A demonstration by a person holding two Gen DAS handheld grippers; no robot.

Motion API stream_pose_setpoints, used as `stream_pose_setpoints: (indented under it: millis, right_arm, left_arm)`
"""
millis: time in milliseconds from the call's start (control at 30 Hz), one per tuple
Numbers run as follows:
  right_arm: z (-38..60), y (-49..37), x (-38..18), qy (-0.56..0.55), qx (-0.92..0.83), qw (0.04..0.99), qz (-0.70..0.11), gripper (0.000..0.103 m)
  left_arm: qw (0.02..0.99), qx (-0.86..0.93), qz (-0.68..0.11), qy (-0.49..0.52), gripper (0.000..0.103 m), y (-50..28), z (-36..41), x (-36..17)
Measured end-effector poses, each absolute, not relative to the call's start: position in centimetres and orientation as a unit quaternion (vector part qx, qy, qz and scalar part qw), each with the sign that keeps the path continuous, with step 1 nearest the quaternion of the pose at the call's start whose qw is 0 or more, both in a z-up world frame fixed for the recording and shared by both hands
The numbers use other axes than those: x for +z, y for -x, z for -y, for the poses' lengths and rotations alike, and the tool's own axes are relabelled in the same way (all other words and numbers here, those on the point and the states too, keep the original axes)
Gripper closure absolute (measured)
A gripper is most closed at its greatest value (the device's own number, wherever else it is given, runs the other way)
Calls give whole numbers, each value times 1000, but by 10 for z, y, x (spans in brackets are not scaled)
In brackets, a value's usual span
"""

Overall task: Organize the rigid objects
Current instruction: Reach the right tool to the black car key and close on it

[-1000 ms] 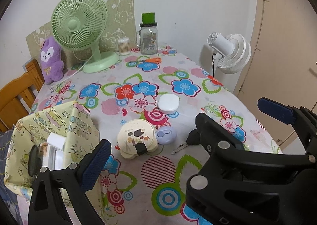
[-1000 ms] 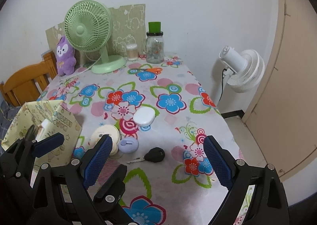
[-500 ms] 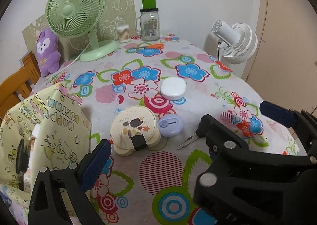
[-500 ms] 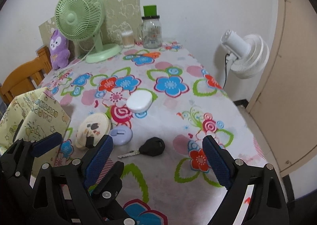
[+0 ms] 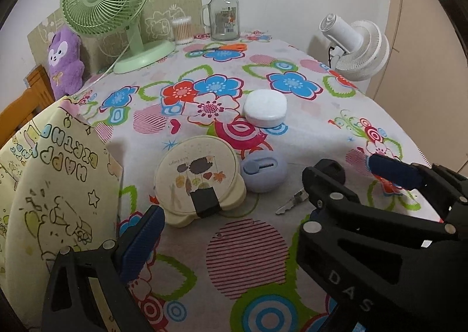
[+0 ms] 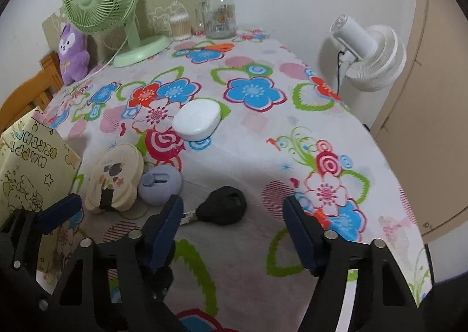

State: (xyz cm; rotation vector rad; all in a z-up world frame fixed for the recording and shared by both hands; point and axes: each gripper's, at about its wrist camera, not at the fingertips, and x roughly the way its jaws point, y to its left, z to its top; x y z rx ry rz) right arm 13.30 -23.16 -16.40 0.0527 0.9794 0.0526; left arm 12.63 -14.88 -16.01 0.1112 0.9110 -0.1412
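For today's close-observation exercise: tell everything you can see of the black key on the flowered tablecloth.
The black key has a chunky, matte, plastic-looking head and a short silvery metal blade pointing left. It lies flat on the tablecloth, just right of the lilac round case, without touching it. The right gripper hangs around it, jaws closing but pads not yet on it.

Open tablecloth (image 6: 263, 156) beside key (image 6: 222, 209)

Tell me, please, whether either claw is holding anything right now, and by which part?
Nothing is held. The right claw is closing around the black key without touching it; the left claw stands open over the tablecloth.
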Motion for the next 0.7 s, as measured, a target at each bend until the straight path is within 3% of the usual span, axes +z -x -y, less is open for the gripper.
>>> stream_pose_setpoints:
  millis: [300, 367, 433, 700]
  right_arm:
    - [227, -142, -173, -16, 20, 875, -484, 39]
    - [227, -143, -173, -10, 10, 877, -481, 57]
    - [228, -143, -173, -6, 7, 877, -480, 62]
    - [239, -146, -173, -16, 1, 881, -473, 63]
  left_arm:
    - [892, -59, -443, -70, 3, -135, 150, -169]
    - [892, -59, -443, -70, 2, -136, 150, -169]
    - [892, -60, -443, -70, 1, -137, 151, -169]
    - [892, -72, -439, -78, 1, -144, 161, -169]
